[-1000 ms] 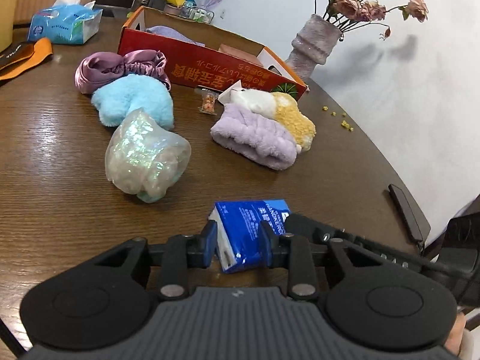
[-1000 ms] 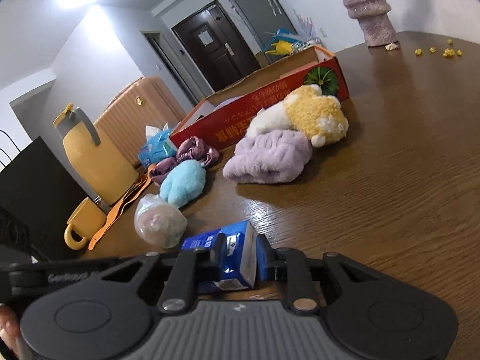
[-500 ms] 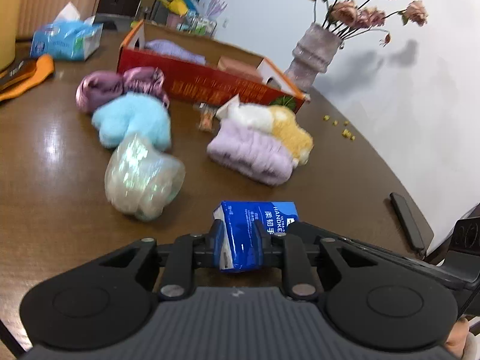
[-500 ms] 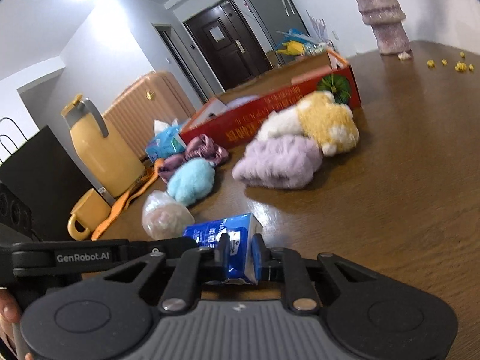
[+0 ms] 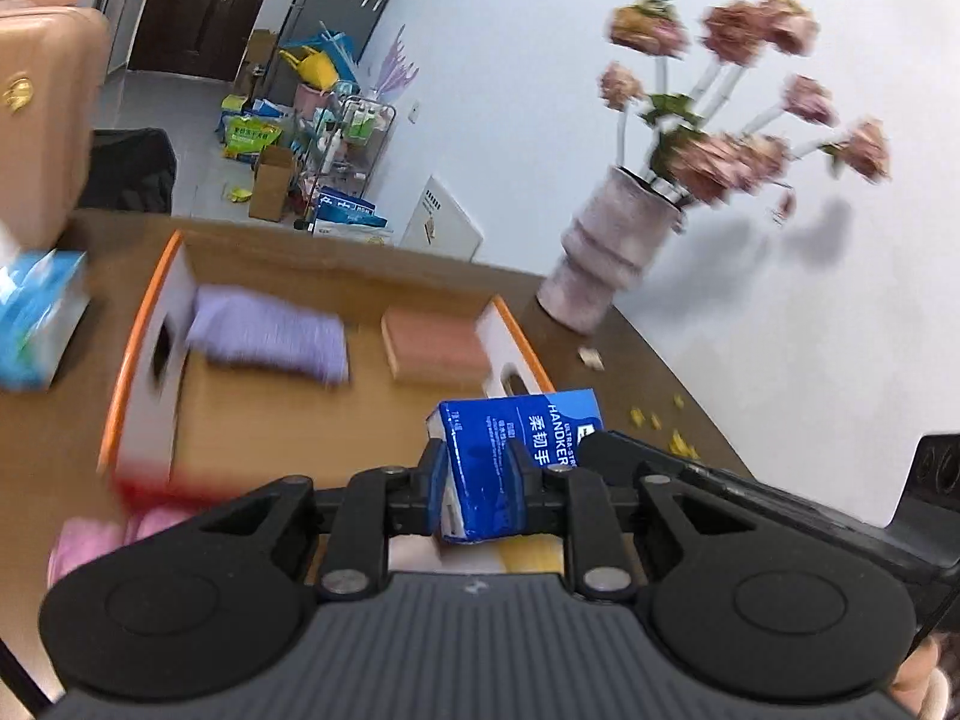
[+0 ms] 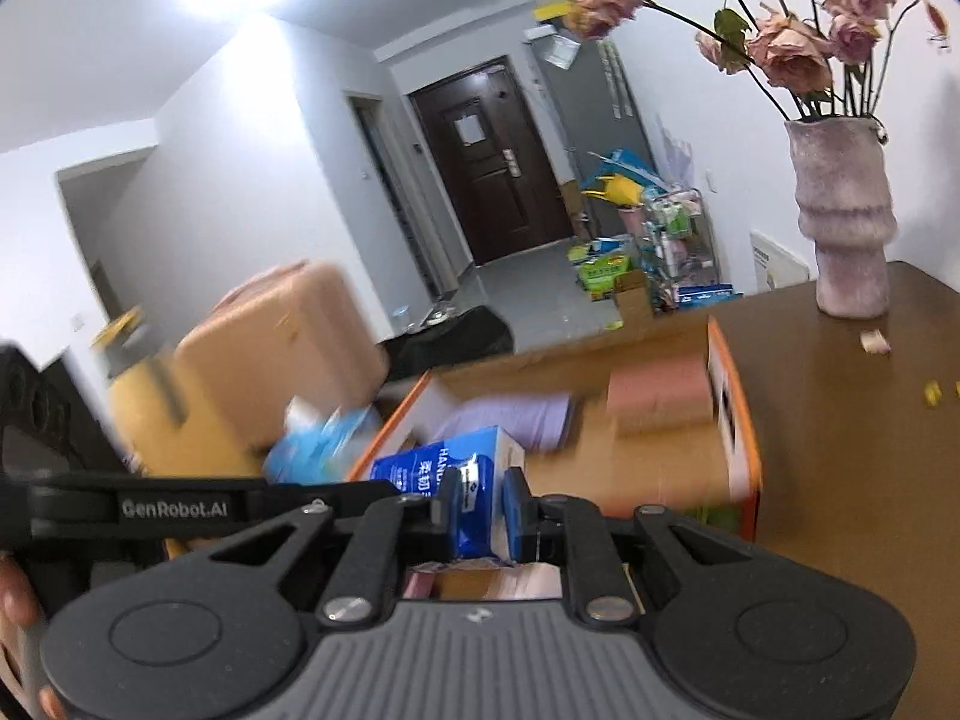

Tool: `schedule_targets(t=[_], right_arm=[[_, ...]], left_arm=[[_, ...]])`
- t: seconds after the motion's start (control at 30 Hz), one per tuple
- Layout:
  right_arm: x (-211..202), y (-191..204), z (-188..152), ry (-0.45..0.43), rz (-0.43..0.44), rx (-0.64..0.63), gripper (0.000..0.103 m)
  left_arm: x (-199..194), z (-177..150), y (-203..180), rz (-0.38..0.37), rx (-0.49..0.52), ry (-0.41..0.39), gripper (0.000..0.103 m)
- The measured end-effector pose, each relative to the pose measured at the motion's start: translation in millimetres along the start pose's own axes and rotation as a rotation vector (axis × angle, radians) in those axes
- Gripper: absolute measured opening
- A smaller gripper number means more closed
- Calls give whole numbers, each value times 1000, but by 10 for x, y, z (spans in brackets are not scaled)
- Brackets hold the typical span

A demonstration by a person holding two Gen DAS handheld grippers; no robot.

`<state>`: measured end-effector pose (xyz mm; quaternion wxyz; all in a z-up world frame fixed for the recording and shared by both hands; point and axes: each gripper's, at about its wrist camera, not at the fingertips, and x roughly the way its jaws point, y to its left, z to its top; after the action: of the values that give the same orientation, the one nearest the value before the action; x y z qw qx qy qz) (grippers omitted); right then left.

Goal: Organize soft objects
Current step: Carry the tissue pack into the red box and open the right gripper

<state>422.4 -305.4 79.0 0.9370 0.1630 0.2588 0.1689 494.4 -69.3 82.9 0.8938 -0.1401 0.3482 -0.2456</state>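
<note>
Tissue pack (image 5: 510, 468) — both grippers' pinch

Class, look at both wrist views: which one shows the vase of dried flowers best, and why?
The right wrist view: the vase is sharp, its ribbed body and base on the table plain, though upper blooms are cut off. The left wrist view shows the whole vase and all its flowers, but blurred by motion.

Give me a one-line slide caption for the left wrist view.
Both grippers, left shown, carry a blue tissue pack above an open cardboard box holding purple and pink cloths.
</note>
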Motion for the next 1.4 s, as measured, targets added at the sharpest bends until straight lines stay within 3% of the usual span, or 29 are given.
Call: schedule_targets(t=[0.13, 0.3, 0.47, 0.6, 0.73, 0.87, 0.93, 1.1, 1.13, 1.2, 1.23, 1.33, 1.4], right_arm=[[798, -265, 571, 66, -55, -2, 14], [1878, -486, 807, 162, -164, -9, 14], [2697, -613, 821, 285, -249, -6, 10], [2983, -715, 682, 358, -250, -3, 8], [2938, -738, 686, 335, -233, 38, 8], [2654, -593, 831, 301, -236, -15, 12], [2410, -483, 945, 274, -245, -53, 12], [1653, -157, 1200, 215, -280, -161, 14], [1463, -87, 1240, 202, -292, -191, 17], [1123, 53, 1264, 176, -293, -232, 24], [930, 131, 1256, 160, -289, -256, 33], [432, 336, 1193, 109, -282, -314, 50], [162, 449, 1111, 88, -274, -346, 52]], left_arm=[[734, 505, 322, 26, -75, 29, 20], [1496, 876, 687, 132, -88, 105, 20], [2101, 861, 977, 242, -92, 190, 18], [2145, 787, 968, 254, -55, 172, 19], [2082, 819, 848, 286, -15, 188, 22], [1782, 883, 647, 310, 37, 163, 23], [1505, 908, 492, 349, 84, 128, 25], [739, 889, 192, 470, 161, 72, 41], [525, 875, 115, 497, 179, 48, 43], [138, 822, -5, 519, 199, -10, 58], [-32, 781, -70, 529, 202, -40, 72], [-494, 636, -245, 539, 222, -94, 76], [-783, 489, -344, 531, 220, -113, 78]])
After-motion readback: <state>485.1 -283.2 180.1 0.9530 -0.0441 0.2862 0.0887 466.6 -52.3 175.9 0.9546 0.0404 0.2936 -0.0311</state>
